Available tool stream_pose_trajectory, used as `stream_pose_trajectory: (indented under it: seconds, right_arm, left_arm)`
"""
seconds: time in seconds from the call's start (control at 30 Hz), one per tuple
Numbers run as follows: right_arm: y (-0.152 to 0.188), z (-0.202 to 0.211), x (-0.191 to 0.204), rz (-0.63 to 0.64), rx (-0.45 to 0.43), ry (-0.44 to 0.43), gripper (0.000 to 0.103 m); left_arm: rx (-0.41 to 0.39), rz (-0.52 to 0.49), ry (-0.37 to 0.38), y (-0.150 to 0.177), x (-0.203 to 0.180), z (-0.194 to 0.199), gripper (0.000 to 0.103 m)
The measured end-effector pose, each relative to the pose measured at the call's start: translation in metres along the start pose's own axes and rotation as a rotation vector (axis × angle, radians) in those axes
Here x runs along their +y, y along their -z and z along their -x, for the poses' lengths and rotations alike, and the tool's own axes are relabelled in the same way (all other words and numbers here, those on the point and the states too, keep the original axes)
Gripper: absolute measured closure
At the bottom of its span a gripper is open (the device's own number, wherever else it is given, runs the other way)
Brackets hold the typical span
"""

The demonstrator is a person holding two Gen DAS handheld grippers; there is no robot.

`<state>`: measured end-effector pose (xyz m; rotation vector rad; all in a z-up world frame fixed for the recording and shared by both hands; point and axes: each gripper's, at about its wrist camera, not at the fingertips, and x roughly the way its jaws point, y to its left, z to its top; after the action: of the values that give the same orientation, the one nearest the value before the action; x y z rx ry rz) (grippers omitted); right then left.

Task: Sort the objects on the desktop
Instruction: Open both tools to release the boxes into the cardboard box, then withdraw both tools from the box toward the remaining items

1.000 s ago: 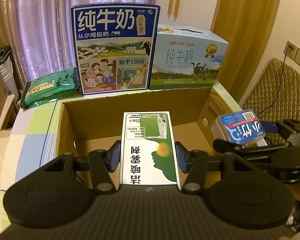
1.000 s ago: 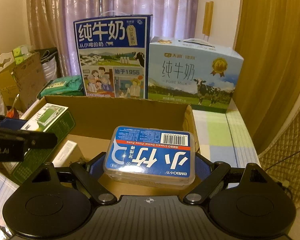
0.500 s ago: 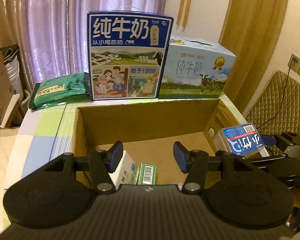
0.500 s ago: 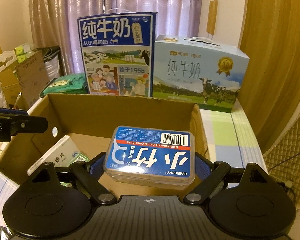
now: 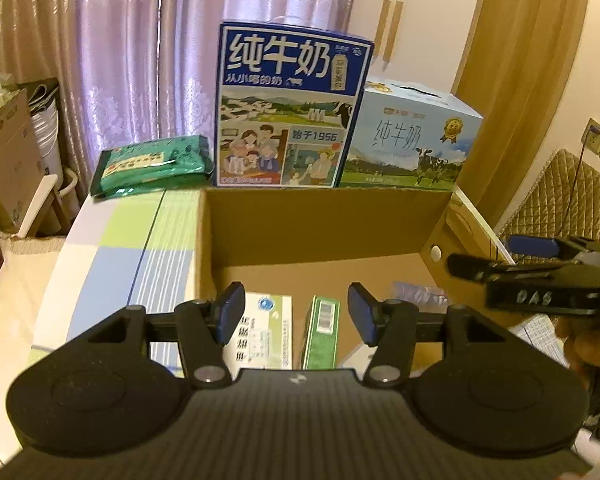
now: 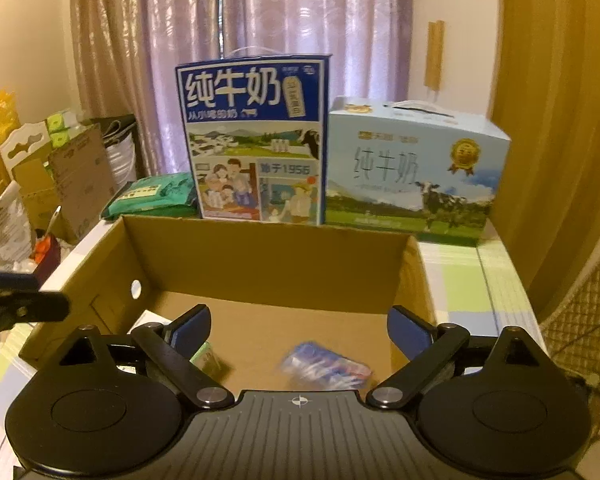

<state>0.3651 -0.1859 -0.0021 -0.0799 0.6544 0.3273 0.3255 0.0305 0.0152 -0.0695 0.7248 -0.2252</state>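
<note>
Nearest, left hand-held gripper (image 5: 296,318) spread wide, gripping nothing, hovering over the near edge of the cardboard box (image 5: 324,220). Likewise right hand-held gripper (image 6: 299,330) spread wide and empty above the same box. Below, on the box floor: white medicine box (image 5: 260,332) lying flat, green carton (image 5: 322,330) just beside it, blurred blue floss case (image 6: 326,364) further right. Beyond the box, on the checked desk (image 5: 140,236): green packet (image 5: 152,166), tall blue milk carton (image 5: 290,110), pale blue milk carton (image 5: 414,140).
</note>
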Motion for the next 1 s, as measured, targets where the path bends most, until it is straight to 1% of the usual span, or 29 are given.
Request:
stream_pose_trajectory:
  seconds: [0.13, 0.2, 0.3, 0.37, 0.47, 0.63, 0.7, 0.77, 0.83, 0.93, 1.0]
  right_arm:
    - [0.007, 0.021, -0.008, -0.029, -0.002, 0.010, 0.009]
    - [0.013, 0.036, -0.012, -0.042, -0.002, 0.015, 0.008]
    - [0.026, 0.061, -0.019, -0.081, -0.002, 0.014, 0.005]
    - [0.039, 0.079, -0.022, -0.096, 0.006, 0.011, 0.005]
    - [0.063, 0.105, -0.023, -0.118, 0.022, 0.016, 0.003]
    - [0.098, 0.135, -0.015, -0.123, 0.062, 0.017, 0.002]
    - [0.110, 0.145, -0.011, -0.134, 0.074, 0.010, 0.002]
    - [0.120, 0.154, -0.009, -0.162, 0.083, 0.001, 0.002]
    - [0.129, 0.162, -0.006, -0.180, 0.093, -0.007, 0.002]
    - [0.141, 0.172, 0.000, -0.190, 0.108, -0.019, 0.002]
    - [0.150, 0.178, 0.002, -0.201, 0.114, -0.022, 0.002]
  left_arm:
    - [0.001, 0.007, -0.004, 0.014, 0.003, 0.018, 0.051]
    - [-0.001, 0.007, -0.008, 0.021, 0.004, 0.028, 0.047]
    - [-0.004, -0.002, -0.016, 0.033, 0.003, 0.047, 0.046]
    - [-0.005, -0.007, -0.020, 0.040, 0.002, 0.058, 0.044]
    - [-0.001, -0.009, -0.023, 0.053, 0.002, 0.076, 0.040]
    - [0.013, -0.014, -0.045, 0.075, 0.005, 0.102, 0.034]
    - [0.020, -0.019, -0.055, 0.086, 0.005, 0.112, 0.026]
    - [0.021, -0.024, -0.067, 0.096, 0.005, 0.122, 0.024]
    - [0.025, -0.027, -0.072, 0.106, 0.006, 0.130, 0.018]
    - [0.039, -0.035, -0.072, 0.120, 0.004, 0.139, 0.015]
    - [0.050, -0.041, -0.068, 0.129, 0.003, 0.143, 0.011]
